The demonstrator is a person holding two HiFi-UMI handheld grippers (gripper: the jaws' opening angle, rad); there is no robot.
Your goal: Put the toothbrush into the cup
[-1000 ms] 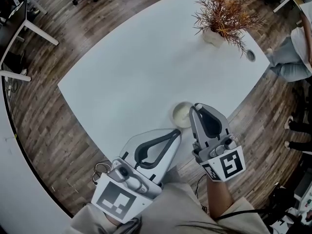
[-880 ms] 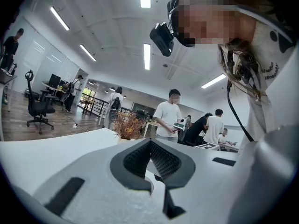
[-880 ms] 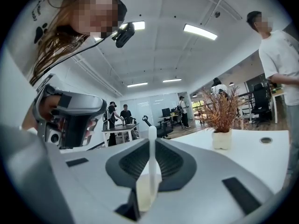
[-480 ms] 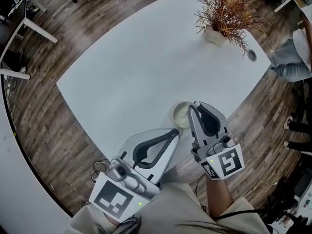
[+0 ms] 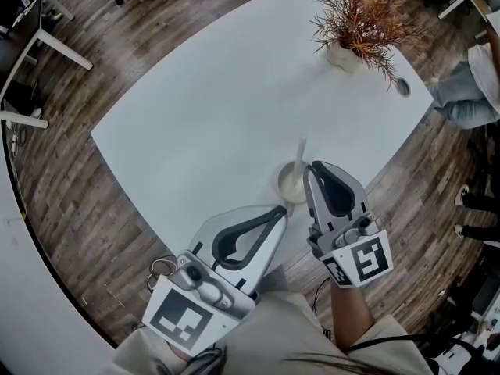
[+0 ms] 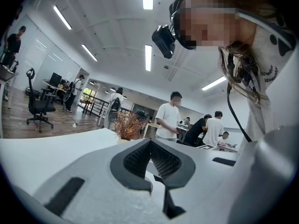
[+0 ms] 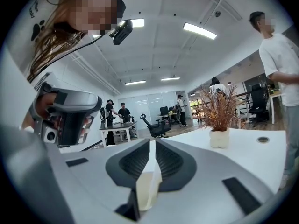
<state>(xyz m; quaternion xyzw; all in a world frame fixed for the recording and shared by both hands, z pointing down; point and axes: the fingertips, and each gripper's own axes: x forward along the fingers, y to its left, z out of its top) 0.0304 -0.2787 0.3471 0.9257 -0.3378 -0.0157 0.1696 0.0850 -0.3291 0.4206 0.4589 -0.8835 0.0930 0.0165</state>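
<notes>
The toothbrush [image 5: 300, 156] is now standing in the cup [image 5: 289, 184], leaning toward 12 o'clock; half a second ago it was not showing there. The right gripper [image 5: 311, 170] is still hovering at the cup's 3 o'clock rim, jaws parted by a narrow slit and gripping nothing. The left gripper [image 5: 281, 209] is staying at 6 o'clock, jaws together and empty
</notes>
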